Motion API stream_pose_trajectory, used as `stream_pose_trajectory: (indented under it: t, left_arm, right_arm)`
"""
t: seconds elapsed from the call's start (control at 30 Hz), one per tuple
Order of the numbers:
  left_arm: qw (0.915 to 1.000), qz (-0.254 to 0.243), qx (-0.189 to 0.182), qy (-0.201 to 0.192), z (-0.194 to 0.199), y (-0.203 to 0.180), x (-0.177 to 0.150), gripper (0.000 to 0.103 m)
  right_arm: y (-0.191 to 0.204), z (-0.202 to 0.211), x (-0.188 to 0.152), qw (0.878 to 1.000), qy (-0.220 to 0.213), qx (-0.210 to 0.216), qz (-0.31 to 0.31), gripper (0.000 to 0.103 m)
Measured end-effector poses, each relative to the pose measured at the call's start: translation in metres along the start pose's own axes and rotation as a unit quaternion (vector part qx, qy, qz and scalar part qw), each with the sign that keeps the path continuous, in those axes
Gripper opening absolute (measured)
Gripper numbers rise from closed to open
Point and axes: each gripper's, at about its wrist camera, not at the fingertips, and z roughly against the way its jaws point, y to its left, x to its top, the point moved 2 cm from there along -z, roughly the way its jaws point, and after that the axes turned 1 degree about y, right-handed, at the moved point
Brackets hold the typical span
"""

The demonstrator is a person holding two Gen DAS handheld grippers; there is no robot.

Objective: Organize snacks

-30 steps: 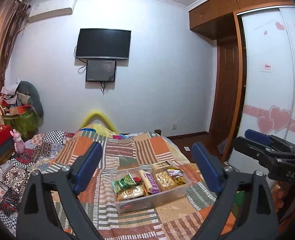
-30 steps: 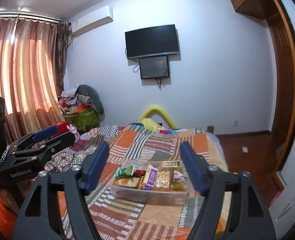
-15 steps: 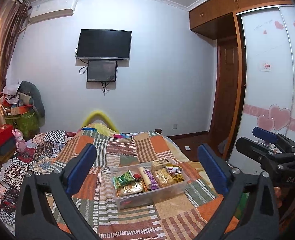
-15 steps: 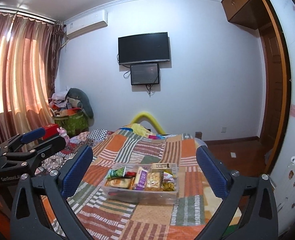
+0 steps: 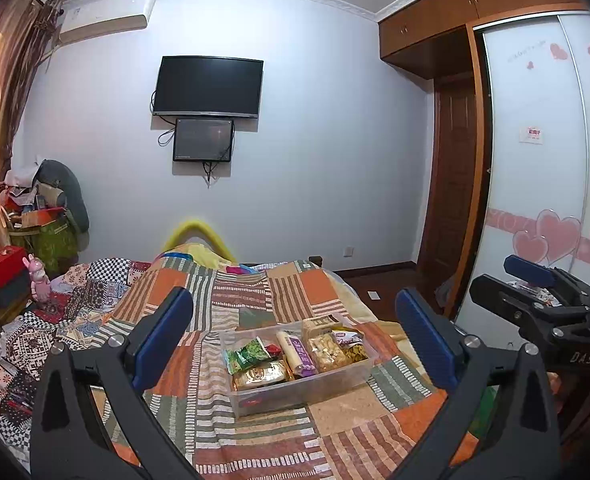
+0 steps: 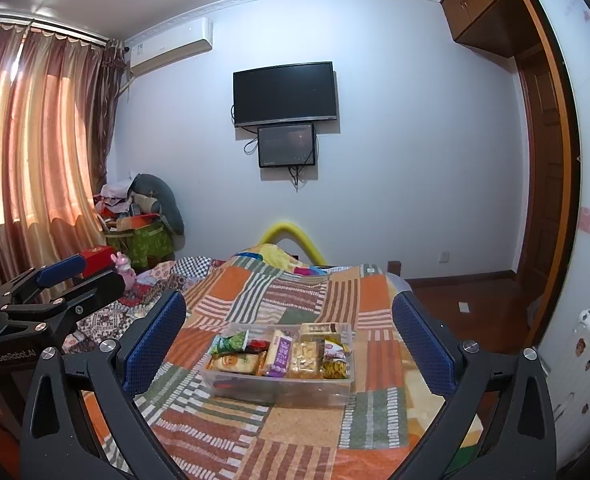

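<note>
A clear plastic box sits on the patchwork bed, holding several snack packets: a green bag, a gold pack, a white-purple stick pack and a cracker pack. My left gripper is open and empty, held back from the box and above the bed. My right gripper is open and empty too, also short of the box. Each gripper shows at the edge of the other's view.
The patchwork quilt covers the bed. A wardrobe with heart stickers stands to the right, a wooden door beyond it. Cluttered boxes and a green bag sit at the far left by the curtains. A TV hangs on the far wall.
Both grippers have opened wider and pulled back from the box, which looks smaller and sits lower between the fingers.
</note>
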Motion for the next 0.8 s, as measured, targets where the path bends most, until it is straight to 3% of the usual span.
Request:
stream_pose_trajectory:
  t: [0.8]
  left_arm:
    - [1.0000, 0.000, -0.006, 0.005, -0.0036, 0.0011, -0.0056, 0.103]
  right_arm:
    - [-0.0024, -0.0001, -0.0013, 1.000, 0.002, -0.004, -0.001, 0.103]
